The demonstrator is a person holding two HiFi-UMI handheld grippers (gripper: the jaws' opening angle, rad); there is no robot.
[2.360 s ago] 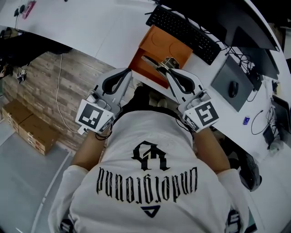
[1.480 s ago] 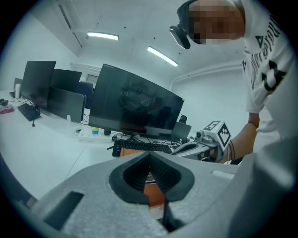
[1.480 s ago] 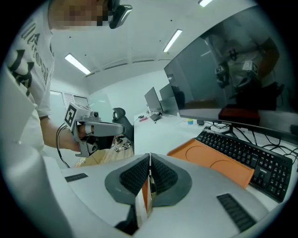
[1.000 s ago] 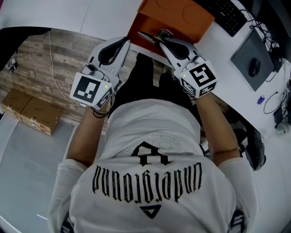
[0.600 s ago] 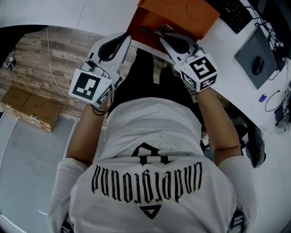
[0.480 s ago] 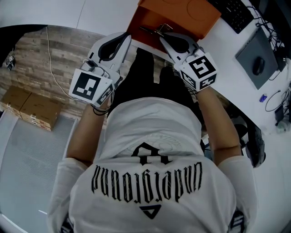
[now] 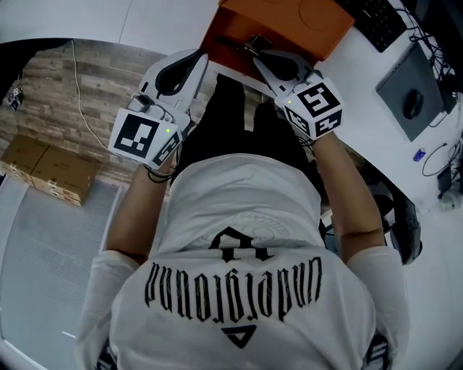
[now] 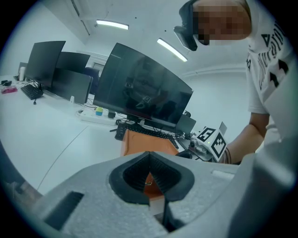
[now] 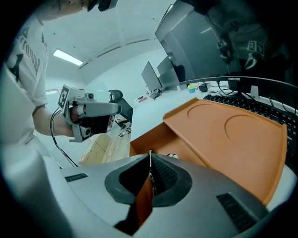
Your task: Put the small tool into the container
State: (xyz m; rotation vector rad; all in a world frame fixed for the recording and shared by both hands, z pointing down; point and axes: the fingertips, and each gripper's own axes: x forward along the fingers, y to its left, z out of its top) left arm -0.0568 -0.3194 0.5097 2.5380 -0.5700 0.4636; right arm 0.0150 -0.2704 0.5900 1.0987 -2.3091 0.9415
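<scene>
An orange container (image 7: 289,22) lies on the white desk, its lid slid back and its open part (image 7: 230,32) toward me. My right gripper (image 7: 256,58) is shut on a small thin metal tool (image 7: 242,45), which juts out over that open part. In the right gripper view the tool (image 9: 150,169) shows as a thin strip pinched between the pads, with the open container (image 9: 160,139) just beyond it. To the left, my left gripper (image 7: 201,58) hangs at the desk's edge, shut with nothing in it. In its own view the left gripper (image 8: 149,155) faces the container (image 8: 144,142).
A black keyboard (image 7: 380,22) lies behind the container; a mouse (image 7: 411,105) sits on a grey pad to the right. Cardboard boxes (image 7: 47,170) and a white cable (image 7: 83,108) are on the wooden floor at left. Monitors (image 8: 139,93) stand along the desk.
My right gripper has sunk a little with the tool, which now sits lower over the container's open part. The left gripper has hardly moved.
</scene>
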